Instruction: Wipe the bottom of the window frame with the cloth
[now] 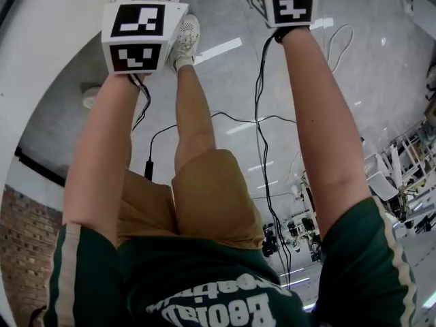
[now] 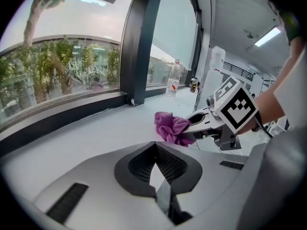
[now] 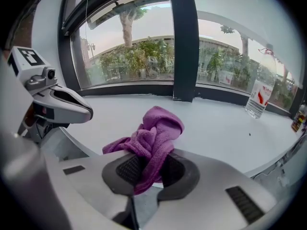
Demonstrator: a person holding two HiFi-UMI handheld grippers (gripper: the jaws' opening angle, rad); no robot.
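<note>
The right gripper point(image 3: 151, 176) pinches the purple cloth point(image 3: 153, 138) — the window frame's bottom rail point(image 3: 134, 89) runs crosswise just ahead, across the sill point(image 3: 216, 128); the left gripper point(image 2: 156, 176) is closed on nothing.

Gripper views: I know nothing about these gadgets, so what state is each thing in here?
Left gripper: shut, nothing in it.
Right gripper: shut on the cloth.
Cloth: bunched up, held over the sill, clear of the window frame.
Bottle: upright on the sill, near the frame.
</note>
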